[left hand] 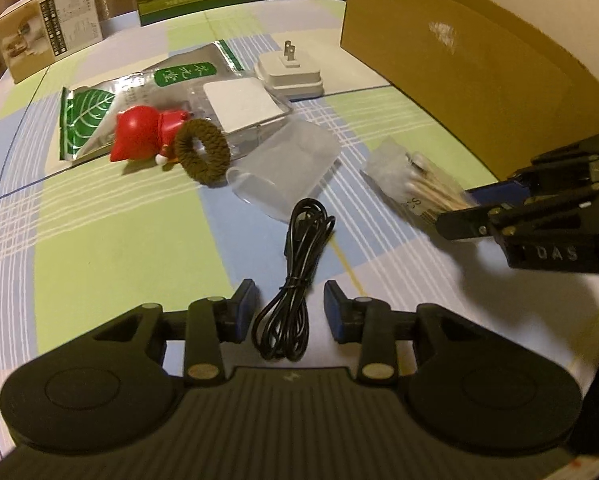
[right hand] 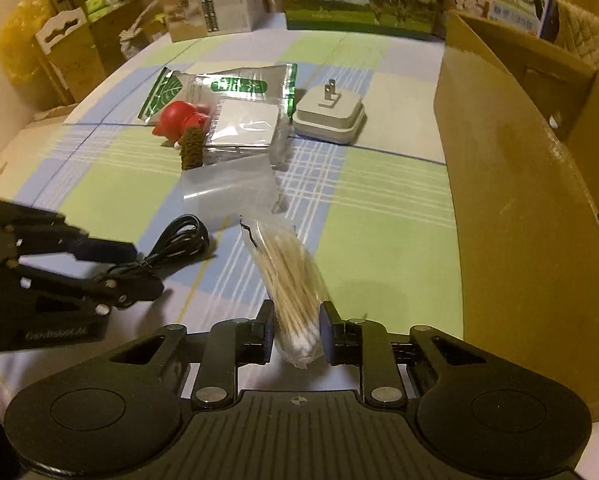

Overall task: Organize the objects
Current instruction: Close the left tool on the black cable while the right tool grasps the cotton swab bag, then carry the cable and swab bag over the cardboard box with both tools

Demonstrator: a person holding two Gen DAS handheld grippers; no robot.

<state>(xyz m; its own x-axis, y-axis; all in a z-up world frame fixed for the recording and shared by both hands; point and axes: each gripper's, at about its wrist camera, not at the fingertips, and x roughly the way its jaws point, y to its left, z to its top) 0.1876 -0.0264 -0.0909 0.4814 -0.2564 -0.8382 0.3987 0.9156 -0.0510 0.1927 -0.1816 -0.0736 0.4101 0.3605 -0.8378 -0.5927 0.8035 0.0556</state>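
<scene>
two hand-held grippers | right (right hand: 297, 330) clamps swab bag (right hand: 289, 276) | left (left hand: 290, 306) straddles cable (left hand: 295, 280)

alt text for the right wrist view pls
The right gripper has its jaws shut on a bag of cotton swabs above a checked tablecloth. A cardboard box stands right; the left gripper straddles a black cable.

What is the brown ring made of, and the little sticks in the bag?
The brown ring looks like woven fabric or yarn: its surface is ribbed, matte and fuzzy. The sticks look like pale wood with white cotton tips, packed in a thin, shiny clear plastic bag.
</scene>
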